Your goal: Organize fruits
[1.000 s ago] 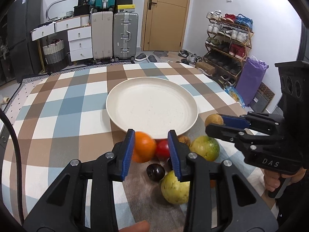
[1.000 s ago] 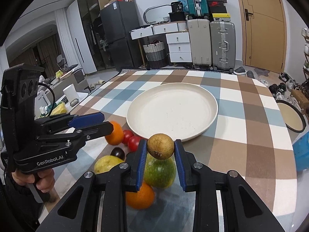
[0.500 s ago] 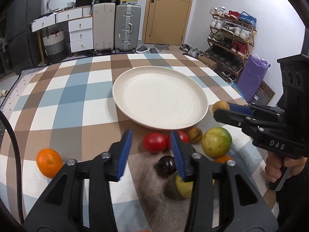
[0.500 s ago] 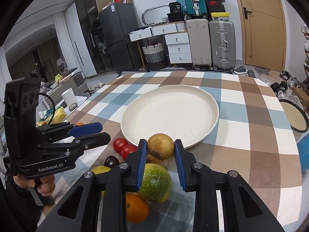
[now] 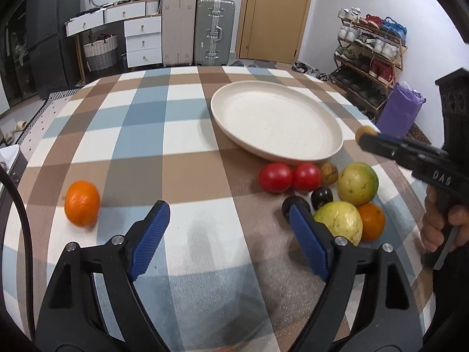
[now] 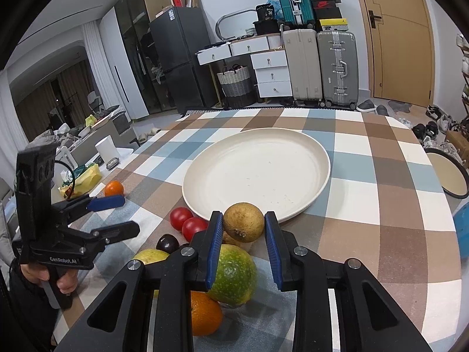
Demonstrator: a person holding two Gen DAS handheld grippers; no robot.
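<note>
Clearly brown, speckled fruit (image 6: 244, 221) fills right gripper (image 6: 242, 239), seemingly clamped.

Bright even indoor light, soft shadows, fisheye-curved edges, dark vignetted corners

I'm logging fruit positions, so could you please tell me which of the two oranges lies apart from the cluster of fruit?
The orange alone at the table's left side, left of the open left hand-held gripper; the other orange sits within the cluster, touching the yellow-green fruit.
</note>
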